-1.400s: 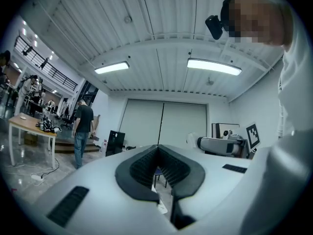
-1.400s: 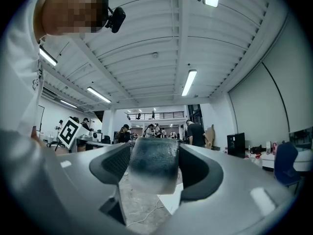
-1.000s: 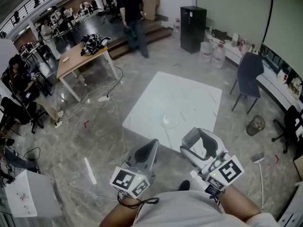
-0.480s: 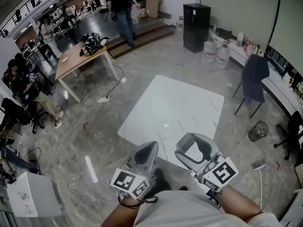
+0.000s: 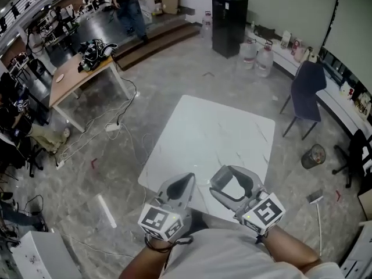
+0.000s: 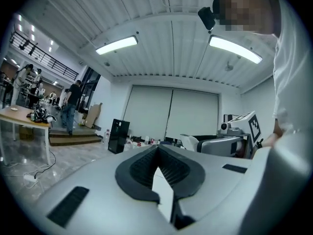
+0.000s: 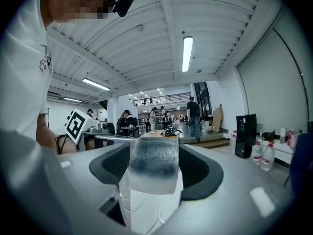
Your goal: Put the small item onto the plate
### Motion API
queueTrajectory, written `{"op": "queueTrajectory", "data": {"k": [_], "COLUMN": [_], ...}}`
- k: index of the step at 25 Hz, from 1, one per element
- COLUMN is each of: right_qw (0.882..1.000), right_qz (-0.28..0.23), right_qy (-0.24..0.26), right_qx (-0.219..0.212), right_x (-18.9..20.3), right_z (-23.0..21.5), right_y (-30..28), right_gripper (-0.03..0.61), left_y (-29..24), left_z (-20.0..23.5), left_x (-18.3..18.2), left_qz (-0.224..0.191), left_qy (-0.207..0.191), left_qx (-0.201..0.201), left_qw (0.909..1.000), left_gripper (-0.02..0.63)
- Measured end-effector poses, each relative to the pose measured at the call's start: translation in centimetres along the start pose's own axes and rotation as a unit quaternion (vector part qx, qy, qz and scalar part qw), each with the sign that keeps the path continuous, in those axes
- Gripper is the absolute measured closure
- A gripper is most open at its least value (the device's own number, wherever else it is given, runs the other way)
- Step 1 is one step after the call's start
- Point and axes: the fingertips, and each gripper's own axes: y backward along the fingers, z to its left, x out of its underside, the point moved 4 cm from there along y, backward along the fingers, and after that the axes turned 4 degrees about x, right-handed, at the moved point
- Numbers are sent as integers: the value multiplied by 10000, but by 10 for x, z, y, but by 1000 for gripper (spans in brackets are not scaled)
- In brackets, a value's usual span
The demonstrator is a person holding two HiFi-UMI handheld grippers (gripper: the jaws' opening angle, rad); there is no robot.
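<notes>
A white marble-look table (image 5: 209, 127) lies in front of me in the head view. At its near edge my left gripper (image 5: 187, 178) has its jaws closed tip to tip with nothing between them; its own view shows the same (image 6: 157, 148). My right gripper (image 5: 228, 178) sits beside it, shut on the small item, a translucent block (image 7: 152, 168) with a dark smear on top, held between the jaws (image 7: 154, 148). A thin curved rim (image 7: 159, 217) shows just below the block; I cannot tell whether it is the plate. No plate shows in the head view.
A blue chair (image 5: 305, 86) stands at the table's right and a waste bin (image 5: 314, 154) on the floor nearby. A wooden table (image 5: 81, 74) with cables under it is at left. A black cabinet (image 5: 228, 17) and water bottles (image 5: 256, 54) stand behind.
The table has come closer under both grippers. The clear plate that lay just ahead of the grippers earlier is no longer seen in the head view.
</notes>
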Motion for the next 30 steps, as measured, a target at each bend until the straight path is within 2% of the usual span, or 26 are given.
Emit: {"op": "queueTrajectory", "data": {"k": [7, 14, 25, 30], "right_qw": [9976, 9896, 9727, 9589], "right_qz": [622, 1261, 2104, 2611], "right_qy": [-140, -372, -742, -920], "right_qx": [270, 584, 642, 622], "right_x": [34, 90, 198, 265], "right_z": [-35, -59, -98, -114], "right_y": [-87, -138, -180, -191], "right_gripper": [275, 275, 275, 275], "left_y": [-44, -70, -101, -103], "left_z": [86, 135, 176, 191], "left_x": [5, 33, 92, 109], "left_qz": [212, 543, 1028, 1153], "left_qy": [124, 256, 517, 643], "left_qx": [411, 829, 864, 749], "left_qw": [9989, 9948, 9896, 9884], "left_gripper": [609, 609, 609, 609]}}
